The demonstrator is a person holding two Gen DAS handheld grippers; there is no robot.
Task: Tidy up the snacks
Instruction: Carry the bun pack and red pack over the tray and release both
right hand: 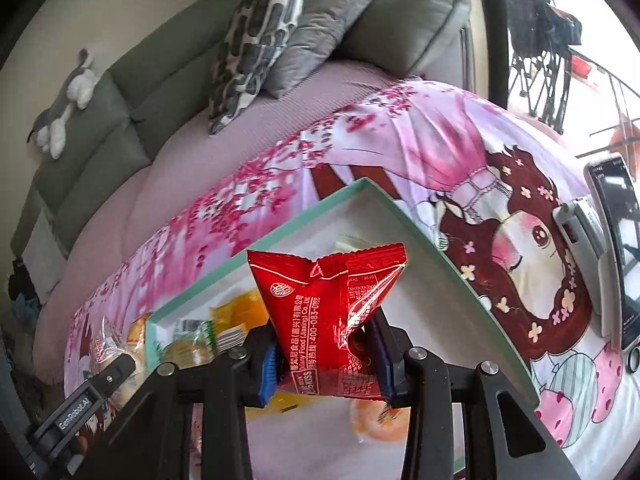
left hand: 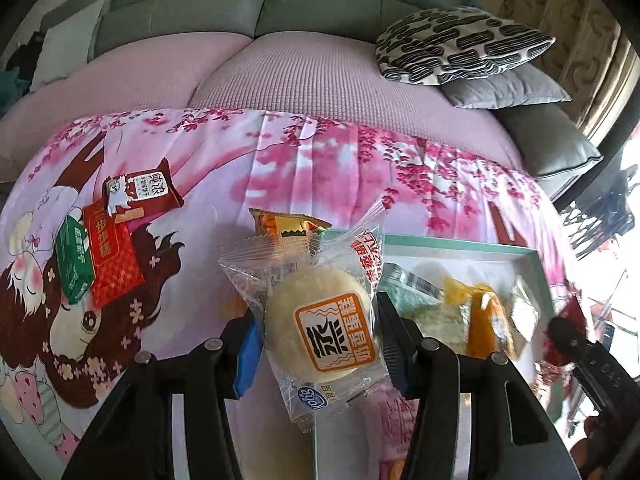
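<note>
A clear-wrapped round pastry (left hand: 320,332) is being gripped at frame centre by the left gripper (left hand: 316,344) fingers beside the teal-rimmed box (left hand: 536,264). A red snack packet (right hand: 332,320) is being clamped by the right gripper (right hand: 326,356) over that box (right hand: 404,212), low centre.

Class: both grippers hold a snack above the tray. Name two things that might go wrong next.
The left gripper pinches the clear-wrapped pastry, which might get squashed. The right gripper holds the red packet by crumpled slick film; it might slip and miss the green-rimmed tray.
</note>
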